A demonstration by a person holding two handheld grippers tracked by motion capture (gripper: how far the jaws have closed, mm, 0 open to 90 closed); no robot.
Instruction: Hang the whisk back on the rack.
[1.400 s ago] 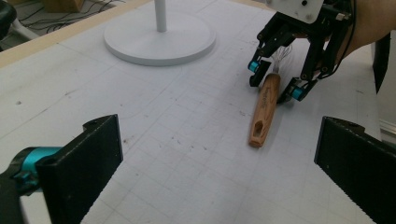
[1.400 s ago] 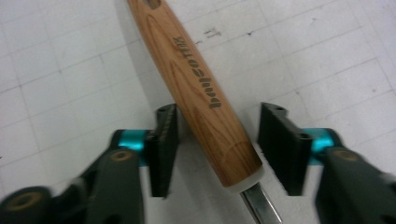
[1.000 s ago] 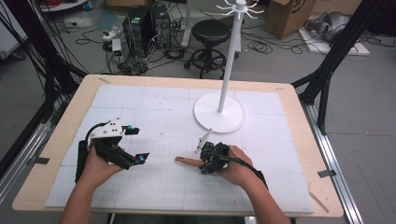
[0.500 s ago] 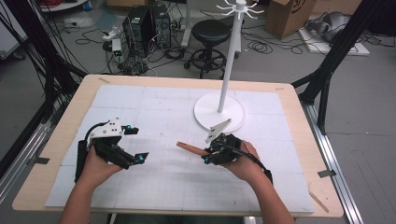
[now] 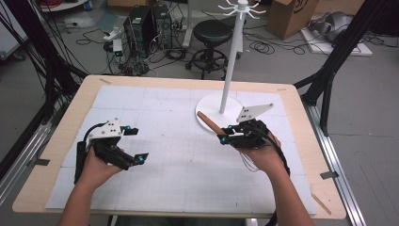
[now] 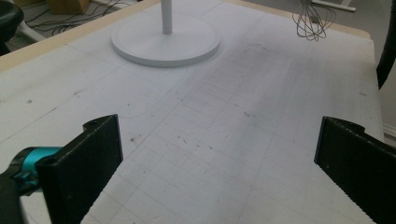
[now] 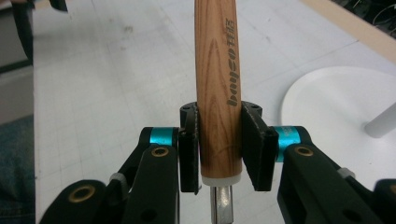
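The right gripper pinches a whisk by its wooden handle, which juts out ahead of the jaws, above the surface and beside the stand. The left gripper is spread wide, nothing between its jaws.

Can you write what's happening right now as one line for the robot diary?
right gripper: shut on whisk handle, lifted off table | left gripper: open, holding nothing | white stand: upright
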